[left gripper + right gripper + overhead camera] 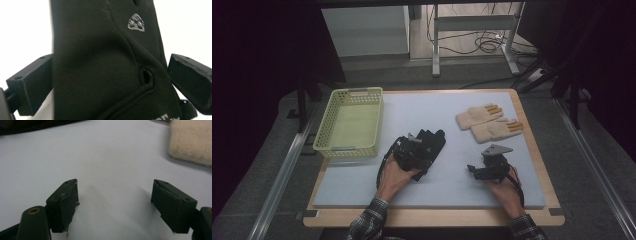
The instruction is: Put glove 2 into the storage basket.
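The left claw (422,145) sits at the centre of the high view, and in its own view we see its jaws spread wide on either side of a black glove (105,65), with the right jaw a little clear of the fabric. We cannot tell whether the left jaw touches it. The glove lies on the grey mat of the table (432,190), just right of the yellow-green basket (349,122) at the upper left. Our right claw (476,171) rests at the lower right of the frame with jaws apart over bare mat. A pair of beige gloves (488,122) lies at the upper right.
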